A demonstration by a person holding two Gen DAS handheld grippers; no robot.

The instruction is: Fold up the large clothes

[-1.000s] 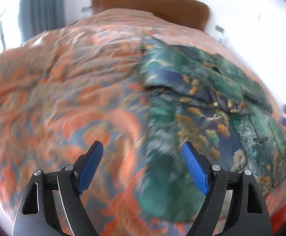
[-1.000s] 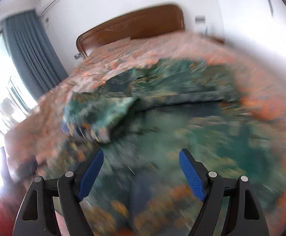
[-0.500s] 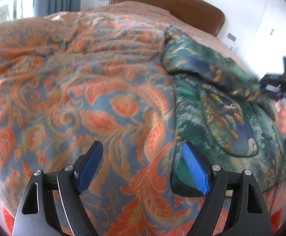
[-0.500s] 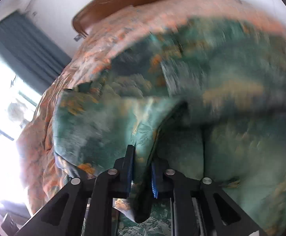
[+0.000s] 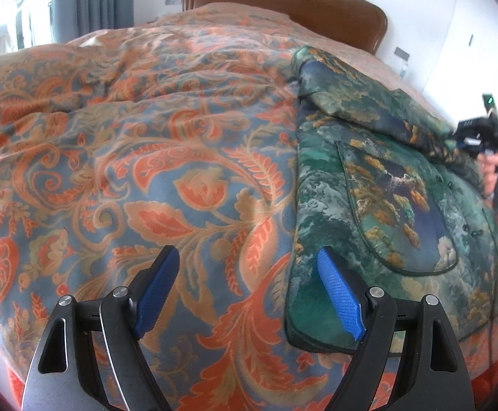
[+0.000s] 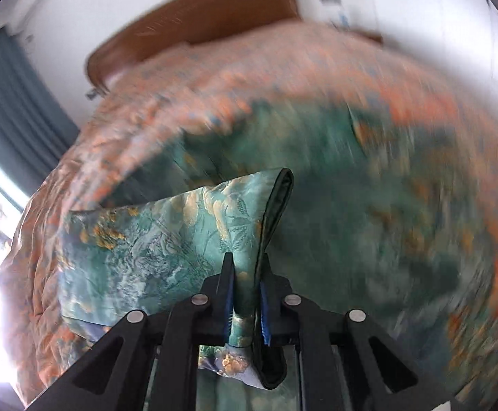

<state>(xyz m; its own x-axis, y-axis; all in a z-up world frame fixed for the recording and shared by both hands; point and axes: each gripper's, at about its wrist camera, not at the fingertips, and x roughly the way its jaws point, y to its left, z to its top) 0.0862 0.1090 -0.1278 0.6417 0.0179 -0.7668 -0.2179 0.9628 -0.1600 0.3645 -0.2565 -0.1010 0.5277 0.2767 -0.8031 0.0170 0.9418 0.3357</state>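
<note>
While right tongs point(image 6: 245, 294) pinch jacket point(image 5: 386, 185) edge | left tongs point(image 5: 249, 291) wide over bedspread point(image 5: 129, 171)

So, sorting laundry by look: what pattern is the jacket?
Green landscape print with gold foliage on the jacket; clearest in the left wrist view.

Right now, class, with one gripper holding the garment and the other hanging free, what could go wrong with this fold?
1. The right gripper pinches only a narrow bunch of the green jacket near its dark-trimmed edge; a pull might let it slip out.
2. The left gripper is open above the bedspread, beside the jacket's near corner. With nothing pinning that side, the whole jacket may drag instead of folding.
3. The right wrist view is blurred, so placement may be imprecise.
</note>
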